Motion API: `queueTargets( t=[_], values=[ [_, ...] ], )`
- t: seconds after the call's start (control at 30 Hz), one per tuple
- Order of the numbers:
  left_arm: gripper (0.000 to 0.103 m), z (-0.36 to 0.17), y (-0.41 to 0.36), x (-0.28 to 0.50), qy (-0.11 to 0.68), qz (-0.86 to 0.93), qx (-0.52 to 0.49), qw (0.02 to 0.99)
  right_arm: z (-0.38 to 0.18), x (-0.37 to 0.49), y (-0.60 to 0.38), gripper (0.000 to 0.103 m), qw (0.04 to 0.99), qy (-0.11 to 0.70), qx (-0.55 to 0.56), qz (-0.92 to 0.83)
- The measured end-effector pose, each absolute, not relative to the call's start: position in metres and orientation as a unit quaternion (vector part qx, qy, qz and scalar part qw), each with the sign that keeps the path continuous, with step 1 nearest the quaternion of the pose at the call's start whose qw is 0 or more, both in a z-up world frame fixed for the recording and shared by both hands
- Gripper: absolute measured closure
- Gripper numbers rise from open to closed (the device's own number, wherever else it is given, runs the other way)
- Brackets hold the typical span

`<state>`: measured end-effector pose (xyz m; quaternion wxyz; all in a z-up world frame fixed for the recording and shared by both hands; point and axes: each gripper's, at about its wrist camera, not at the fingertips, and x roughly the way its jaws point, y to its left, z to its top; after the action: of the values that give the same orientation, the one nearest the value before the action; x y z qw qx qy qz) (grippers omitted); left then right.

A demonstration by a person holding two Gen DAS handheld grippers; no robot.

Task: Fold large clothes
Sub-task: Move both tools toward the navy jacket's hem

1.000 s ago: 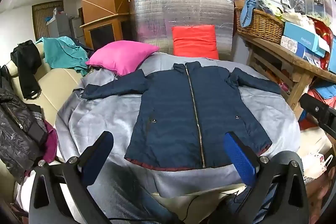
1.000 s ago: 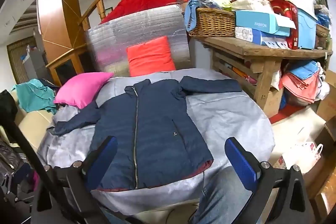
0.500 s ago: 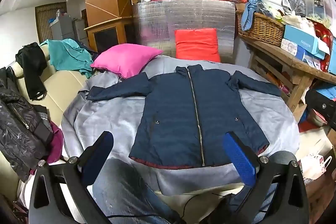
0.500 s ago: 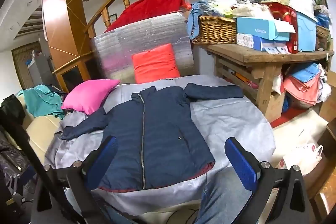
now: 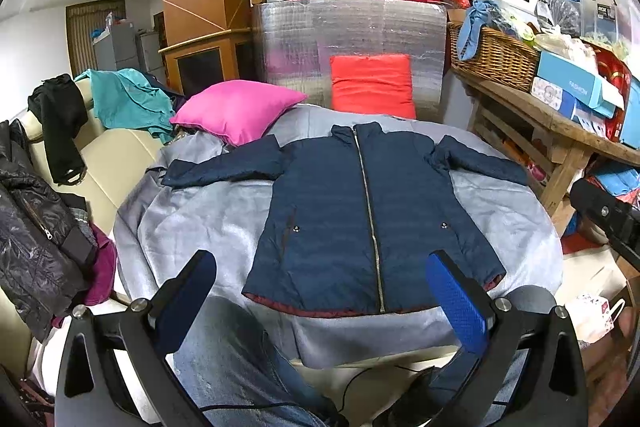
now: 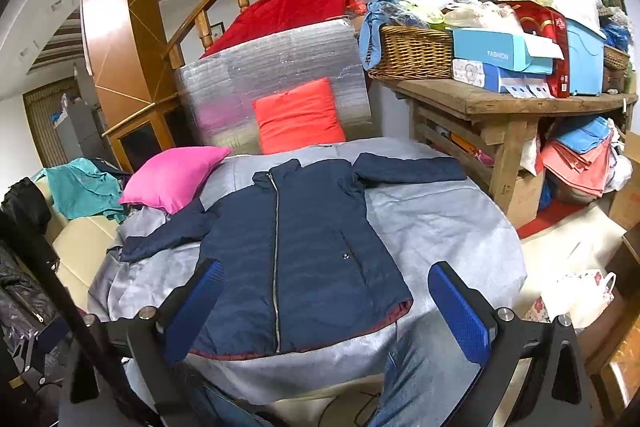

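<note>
A navy padded jacket (image 5: 364, 219) (image 6: 296, 255) lies flat, zipped and face up on a round table under a grey cloth (image 5: 200, 219) (image 6: 440, 227). Both sleeves spread out sideways and a red lining shows at the hem. My left gripper (image 5: 320, 295) hangs open in front of the near table edge, short of the hem, holding nothing. My right gripper (image 6: 324, 307) is open too, above the hem on the jacket's right half, with nothing between its blue pads.
A pink cushion (image 5: 236, 109) and an orange cushion (image 5: 370, 85) rest at the table's far side against a silver foil panel (image 5: 348, 31). A wooden bench (image 6: 508, 107) loaded with a basket and boxes stands right. A cream sofa (image 5: 104, 159) with clothes stands left. A person's jeans-clad legs (image 5: 224, 359) are below.
Both grippers have drawn back and up a little from the table, so the jacket looks smaller and farther. The jacket has not moved. Both stay open.
</note>
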<state>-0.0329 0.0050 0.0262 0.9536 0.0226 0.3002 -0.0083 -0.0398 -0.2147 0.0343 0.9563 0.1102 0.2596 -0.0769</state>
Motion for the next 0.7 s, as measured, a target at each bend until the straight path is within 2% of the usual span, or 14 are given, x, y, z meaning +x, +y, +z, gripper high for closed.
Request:
queueTargets(
  t=[0.3,0.7],
  values=[
    [0.000,0.022,0.008,-0.026,0.313,-0.014,0.020,0.949,0.029,-0.035,-0.210,0.000,0.953,0.272,0.102,-0.084],
    [0.000,-0.002,0.009,-0.001,0.361,-0.031,0.016,0.932,0.002,-0.008,-0.214,0.000,0.934,0.332,0.102,-0.088]
  ],
)
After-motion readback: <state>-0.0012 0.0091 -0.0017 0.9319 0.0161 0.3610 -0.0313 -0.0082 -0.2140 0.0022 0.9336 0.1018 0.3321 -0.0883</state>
